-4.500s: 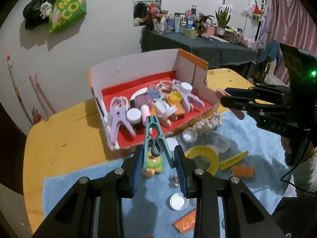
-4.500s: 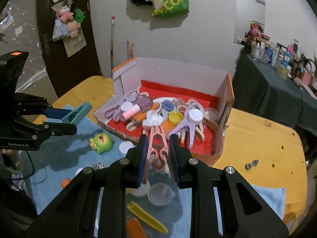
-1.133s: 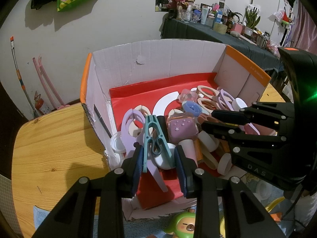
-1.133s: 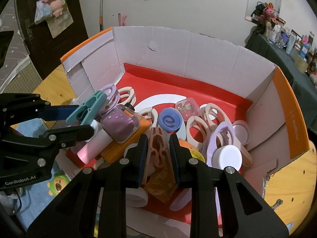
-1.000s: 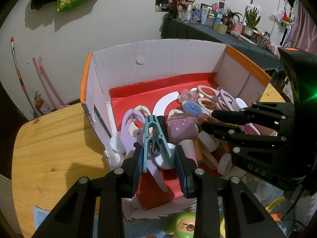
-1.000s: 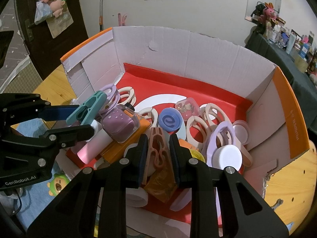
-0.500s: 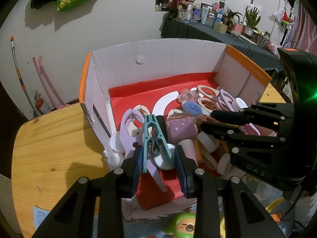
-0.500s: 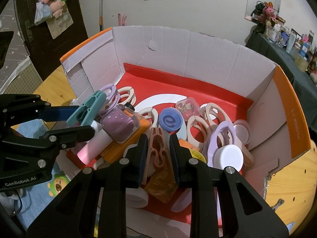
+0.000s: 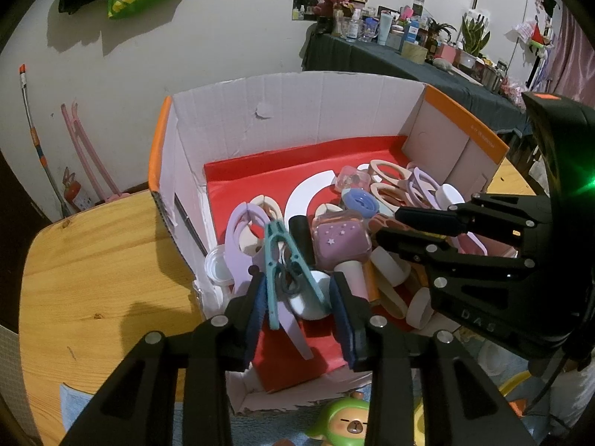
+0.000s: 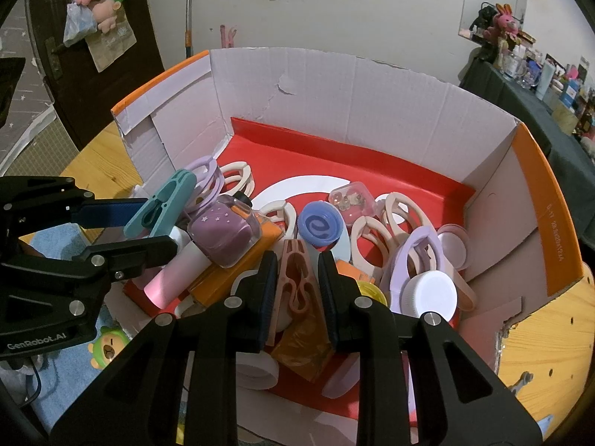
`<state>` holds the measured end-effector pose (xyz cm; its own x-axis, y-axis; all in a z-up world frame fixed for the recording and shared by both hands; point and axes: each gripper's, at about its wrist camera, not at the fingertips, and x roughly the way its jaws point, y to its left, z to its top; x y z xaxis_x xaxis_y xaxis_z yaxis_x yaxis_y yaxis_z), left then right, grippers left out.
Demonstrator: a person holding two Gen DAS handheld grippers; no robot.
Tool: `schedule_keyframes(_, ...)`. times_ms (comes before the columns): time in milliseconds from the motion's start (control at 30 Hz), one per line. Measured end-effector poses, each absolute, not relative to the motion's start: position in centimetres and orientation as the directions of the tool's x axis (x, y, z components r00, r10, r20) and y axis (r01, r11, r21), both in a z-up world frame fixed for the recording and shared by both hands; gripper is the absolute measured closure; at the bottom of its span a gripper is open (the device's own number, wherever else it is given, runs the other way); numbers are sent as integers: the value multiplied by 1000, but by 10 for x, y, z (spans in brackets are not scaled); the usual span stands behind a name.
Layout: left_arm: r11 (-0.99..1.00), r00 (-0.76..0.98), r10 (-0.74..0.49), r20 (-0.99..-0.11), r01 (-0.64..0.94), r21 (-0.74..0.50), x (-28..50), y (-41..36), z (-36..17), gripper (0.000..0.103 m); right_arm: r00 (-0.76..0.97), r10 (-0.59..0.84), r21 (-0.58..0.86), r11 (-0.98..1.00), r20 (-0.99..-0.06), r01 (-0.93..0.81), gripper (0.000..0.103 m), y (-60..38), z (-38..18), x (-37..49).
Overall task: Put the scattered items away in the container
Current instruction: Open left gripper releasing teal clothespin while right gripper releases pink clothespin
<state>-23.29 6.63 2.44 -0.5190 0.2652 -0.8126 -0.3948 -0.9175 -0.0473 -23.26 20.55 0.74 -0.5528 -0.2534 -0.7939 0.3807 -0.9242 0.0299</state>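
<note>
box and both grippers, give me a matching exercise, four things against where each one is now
Things:
1. teal clothes peg
2. pink clothes peg
3. blue bottle cap
4. green toy

Places:
a. on the blue cloth outside the box
b. between the opening jaws of the left gripper
c. lying loose inside the box
d. in the right gripper

Pairs: 1-b, 2-d, 3-c, 4-a

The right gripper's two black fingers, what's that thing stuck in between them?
A pink clothespin. The right wrist view shows it squeezed between the right gripper fingers, hanging over the cardboard box.
</note>
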Motion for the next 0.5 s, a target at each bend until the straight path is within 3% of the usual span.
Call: schedule_keyframes(500,-919,-524,261,-811,-392,-42,-232,66,24,60,-551,-244,27,-928,-798,372,80,208,5,-233)
